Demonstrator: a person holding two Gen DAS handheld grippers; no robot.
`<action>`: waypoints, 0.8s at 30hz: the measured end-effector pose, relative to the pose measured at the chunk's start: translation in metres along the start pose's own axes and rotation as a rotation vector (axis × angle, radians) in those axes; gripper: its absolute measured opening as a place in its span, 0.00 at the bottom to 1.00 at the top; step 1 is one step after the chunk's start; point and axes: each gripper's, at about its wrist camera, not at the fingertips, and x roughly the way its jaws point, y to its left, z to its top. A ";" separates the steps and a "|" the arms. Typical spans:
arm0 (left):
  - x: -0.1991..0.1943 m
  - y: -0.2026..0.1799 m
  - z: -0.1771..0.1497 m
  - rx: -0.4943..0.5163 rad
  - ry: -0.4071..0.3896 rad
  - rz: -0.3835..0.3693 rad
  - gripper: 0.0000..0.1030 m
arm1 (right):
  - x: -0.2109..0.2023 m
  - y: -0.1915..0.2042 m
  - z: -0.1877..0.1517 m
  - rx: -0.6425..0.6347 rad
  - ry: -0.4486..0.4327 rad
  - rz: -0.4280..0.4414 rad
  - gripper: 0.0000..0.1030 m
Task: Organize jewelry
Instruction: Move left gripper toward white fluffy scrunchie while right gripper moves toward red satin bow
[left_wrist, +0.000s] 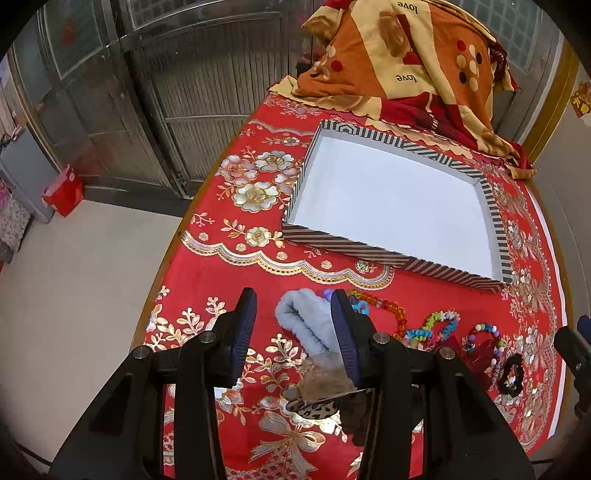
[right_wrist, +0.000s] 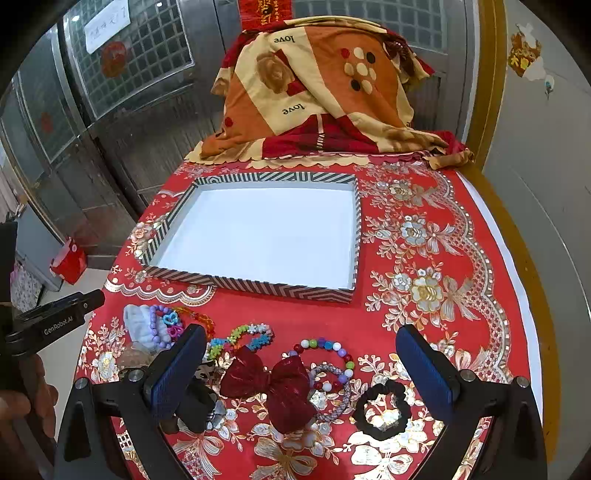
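Note:
A striped tray (left_wrist: 332, 245) (right_wrist: 258, 286) with a bare white inside sits mid-table on the red cloth. In front of it lies a row of jewelry. My left gripper (left_wrist: 293, 297) is open low over the cloth. A fluffy pale blue scrunchie (left_wrist: 306, 325) lies against its right finger, and the left finger is clear of it. My right gripper (right_wrist: 300, 332) stands wide open above a dark red bow (right_wrist: 273, 384), a coloured bead bracelet (right_wrist: 325, 350), a grey rope tie (right_wrist: 340, 398) and a black scrunchie (right_wrist: 382, 408). Nothing is between its pads.
An orange patterned quilt (right_wrist: 314, 92) is heaped at the table's far end. An orange bead string (left_wrist: 388, 306), a flower bracelet (right_wrist: 243, 338) and a leopard clip (left_wrist: 314, 406) lie nearby. The table edge runs left, above a red bag (left_wrist: 64, 192) on the floor.

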 end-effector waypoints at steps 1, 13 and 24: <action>0.000 0.000 0.000 -0.002 0.001 0.001 0.40 | 0.000 0.001 0.000 -0.001 0.000 -0.001 0.99; 0.002 0.003 -0.003 -0.004 0.013 0.003 0.40 | 0.006 0.008 0.001 -0.021 0.022 0.006 0.99; 0.005 0.003 -0.003 -0.007 0.028 -0.002 0.40 | 0.010 0.008 -0.001 -0.019 0.039 0.006 0.99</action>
